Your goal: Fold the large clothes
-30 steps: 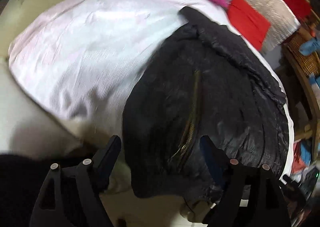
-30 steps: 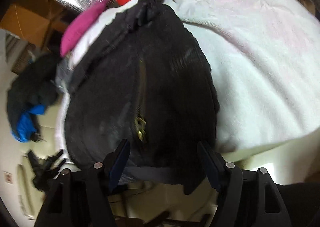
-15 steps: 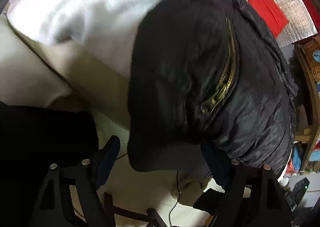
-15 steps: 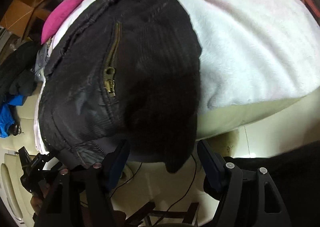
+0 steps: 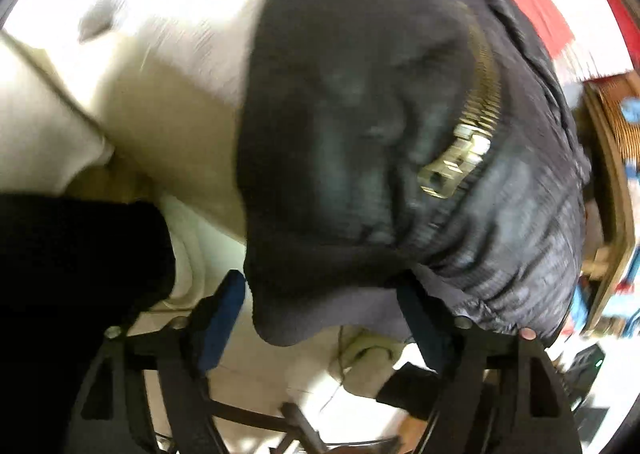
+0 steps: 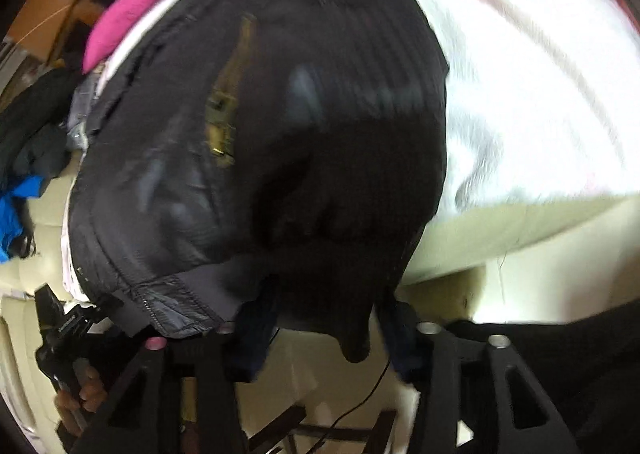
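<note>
A black quilted jacket [image 5: 360, 114] with a brass zipper [image 5: 456, 166] lies on a white fleece blanket [image 6: 540, 94], its hem hanging over the near edge. It fills the right wrist view too [image 6: 280, 134]. My left gripper [image 5: 320, 318] is open, its blue-padded fingers [image 5: 220, 318] on either side of the hanging grey hem band [image 5: 320, 314]. My right gripper [image 6: 324, 334] is open too, with the hem's drooping corner [image 6: 352, 342] between its fingers. Whether the pads touch the cloth is unclear.
A magenta cloth [image 6: 132, 14] and red cloth [image 5: 536, 10] lie beyond the jacket. Dark and blue clothes [image 6: 20, 190] are piled at the left. A wicker shelf [image 5: 616, 126] stands right. My left gripper also shows in the right wrist view [image 6: 68, 330]. Cream cushion front [image 5: 172, 126] lies below the blanket.
Both grippers have dropped lower and moved in to the jacket's hanging hem, which now sits between the fingers. The jacket looms larger in both views.
</note>
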`<state>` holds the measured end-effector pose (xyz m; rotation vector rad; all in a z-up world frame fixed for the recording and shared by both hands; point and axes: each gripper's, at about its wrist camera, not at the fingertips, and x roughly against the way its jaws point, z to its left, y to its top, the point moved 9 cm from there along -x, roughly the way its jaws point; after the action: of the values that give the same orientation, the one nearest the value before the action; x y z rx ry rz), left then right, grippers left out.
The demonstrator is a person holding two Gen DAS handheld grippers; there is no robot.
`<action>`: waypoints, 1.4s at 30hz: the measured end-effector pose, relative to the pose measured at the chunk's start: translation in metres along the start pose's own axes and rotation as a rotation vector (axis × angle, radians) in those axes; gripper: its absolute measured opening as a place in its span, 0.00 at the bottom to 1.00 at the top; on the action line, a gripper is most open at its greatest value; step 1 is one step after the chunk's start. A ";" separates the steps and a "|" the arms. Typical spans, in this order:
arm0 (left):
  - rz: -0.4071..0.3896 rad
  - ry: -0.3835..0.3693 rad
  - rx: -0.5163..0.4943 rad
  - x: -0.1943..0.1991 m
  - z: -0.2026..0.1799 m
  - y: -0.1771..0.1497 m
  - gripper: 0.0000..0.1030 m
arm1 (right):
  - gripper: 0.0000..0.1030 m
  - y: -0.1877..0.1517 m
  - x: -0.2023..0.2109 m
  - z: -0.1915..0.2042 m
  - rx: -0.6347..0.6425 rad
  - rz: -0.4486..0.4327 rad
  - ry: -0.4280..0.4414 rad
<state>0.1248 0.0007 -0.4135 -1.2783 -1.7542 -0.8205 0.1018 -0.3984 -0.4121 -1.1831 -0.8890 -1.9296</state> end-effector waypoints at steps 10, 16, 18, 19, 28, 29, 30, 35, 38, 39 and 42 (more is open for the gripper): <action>-0.019 -0.018 -0.167 0.013 -0.037 0.003 0.10 | 0.15 0.000 0.033 0.038 0.127 -0.123 -0.042; -0.087 -0.145 -0.232 0.072 -0.066 0.006 0.10 | 0.15 0.010 0.099 0.069 0.220 -0.233 0.145; -0.128 -0.193 -0.252 0.085 -0.073 0.009 0.10 | 0.15 0.017 0.117 0.078 0.215 -0.270 0.241; -0.144 -0.220 -0.262 0.091 -0.077 0.012 0.10 | 0.15 0.018 0.120 0.080 0.209 -0.279 0.267; 0.018 -0.102 -0.242 0.016 -0.056 0.009 0.24 | 0.18 0.007 0.044 0.056 0.040 -0.080 0.185; 0.034 -0.106 -0.223 0.012 -0.053 0.009 0.30 | 0.18 0.007 0.042 0.056 0.028 -0.081 0.191; 0.040 -0.112 -0.209 0.010 -0.052 0.010 0.40 | 0.18 0.006 0.043 0.052 0.010 -0.083 0.199; 0.039 -0.090 -0.164 -0.003 -0.044 0.016 0.72 | 0.18 0.008 0.046 0.026 -0.020 -0.059 0.148; 0.085 -0.079 -0.118 -0.018 -0.036 0.016 0.73 | 0.21 0.005 0.052 0.006 -0.042 -0.059 0.138; 0.099 -0.079 -0.105 -0.023 -0.036 0.015 0.73 | 0.25 0.007 0.053 -0.001 -0.051 -0.064 0.123; 0.120 -0.088 -0.112 -0.031 -0.039 0.014 0.73 | 0.70 0.013 0.045 -0.009 -0.081 -0.090 0.089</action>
<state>0.1526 -0.0426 -0.4213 -1.4989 -1.7010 -0.8139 0.0931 -0.4214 -0.3709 -1.1108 -0.8366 -2.0913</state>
